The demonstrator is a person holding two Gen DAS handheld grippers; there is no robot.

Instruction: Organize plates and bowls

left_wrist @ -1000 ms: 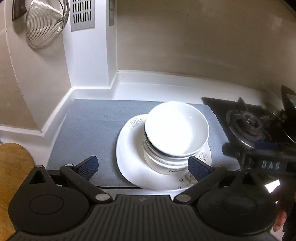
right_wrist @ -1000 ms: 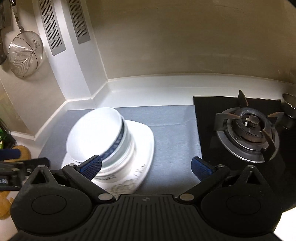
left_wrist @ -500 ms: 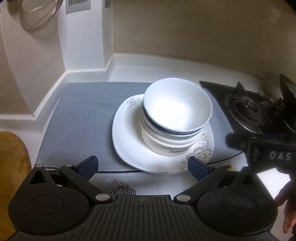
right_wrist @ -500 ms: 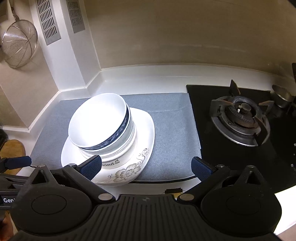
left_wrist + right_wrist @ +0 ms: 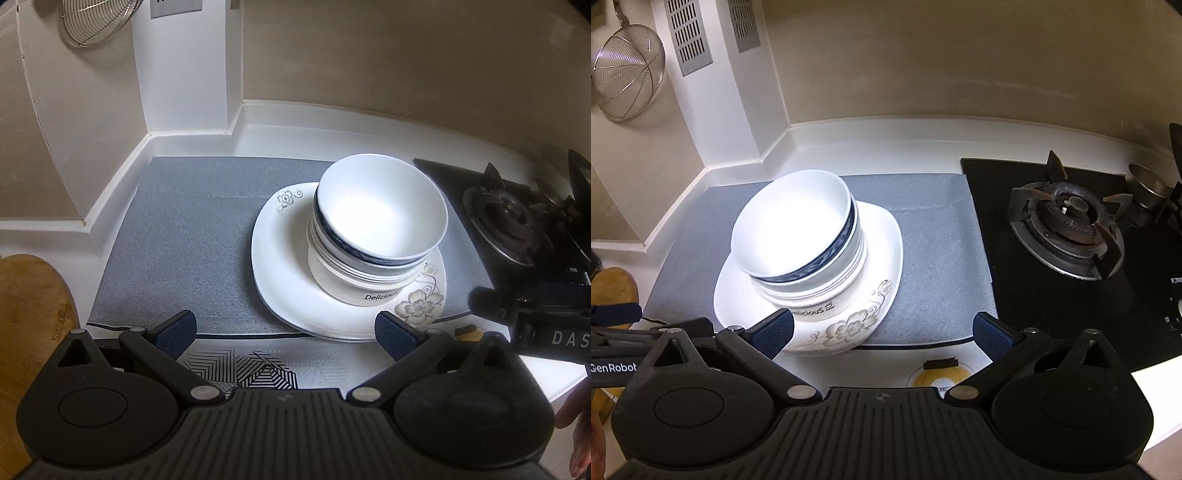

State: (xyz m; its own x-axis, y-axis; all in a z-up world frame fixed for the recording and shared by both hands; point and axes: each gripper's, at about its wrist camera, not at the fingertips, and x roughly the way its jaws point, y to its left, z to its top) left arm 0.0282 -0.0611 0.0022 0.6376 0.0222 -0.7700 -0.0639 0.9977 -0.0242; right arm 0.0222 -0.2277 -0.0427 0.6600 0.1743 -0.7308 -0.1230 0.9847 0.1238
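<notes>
The stack of bowls (image 5: pixel 376 236) sits on a square-ish white plate (image 5: pixel 280 280) with a floral print, and the plate rests on a grey mat (image 5: pixel 177 236) on the white surface (image 5: pixel 332 129), its near edge hanging slightly over the mat's front border. I count at least 3 nested bowls: a plain white 1 on top, a blue-banded 1 under it, and a larger 1 lettered "Delicious" at the bottom; more may hide between them. The top bowl holds nothing, and the stack leans a little off-centre on the plate.

From the left tool (image 5: pixel 286 330), the stack lies ahead and to the right, with the right fingertip close to the plate's near rim. From the right tool (image 5: pixel 884 330), the same stack (image 5: pixel 798 236) lies ahead and to the left, its left fingertip overlapping the plate (image 5: pixel 882 243) in view; whether it touches cannot be told. Both tools are spread wide and grip nothing. The 2 flank the stack from the near side at about equal closeness, the left seeming slightly better centred on the plate edge.

A gas burner (image 5: pixel 1067 229) sits well to the right of the mat, and a wire strainer (image 5: pixel 626 72) hangs on the wall at left. A wooden board (image 5: pixel 33 317) lies left of the mat.

Judging by this layout, the next move is likely a grasp at a bowl rim or plate edge; the leaning stack could shift if tilted.
</notes>
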